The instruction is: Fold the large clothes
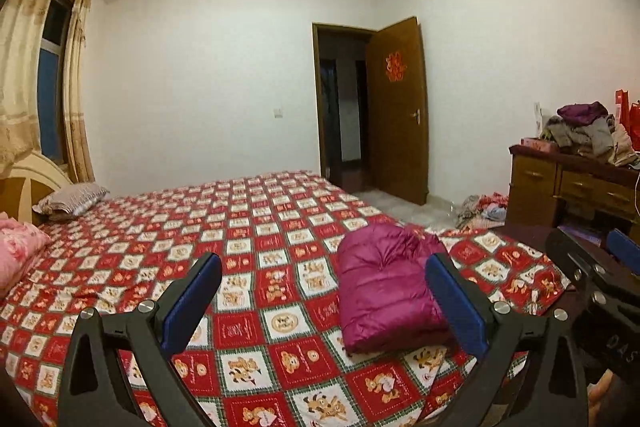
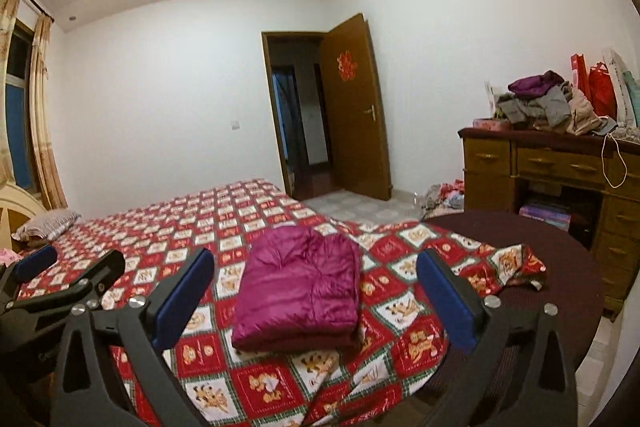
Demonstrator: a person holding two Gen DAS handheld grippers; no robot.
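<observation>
A magenta padded jacket (image 1: 386, 291) lies folded into a compact bundle on the red patterned bedsheet (image 1: 256, 227); it also shows in the right wrist view (image 2: 298, 291). My left gripper (image 1: 324, 301) is open and empty, held above the bed to the left of the jacket. My right gripper (image 2: 316, 297) is open and empty, held above and in front of the jacket. Neither touches it. The right gripper's body shows at the right edge of the left wrist view (image 1: 592, 275), and the left gripper shows at the left of the right wrist view (image 2: 68, 279).
A pink pillow (image 1: 18, 251) and a grey pillow (image 1: 74, 199) lie at the headboard. A wooden dresser (image 2: 552, 171) with a heap of clothes (image 2: 548, 103) stands at the right. More clothes (image 2: 444, 197) lie on the floor by the open door (image 2: 354, 107).
</observation>
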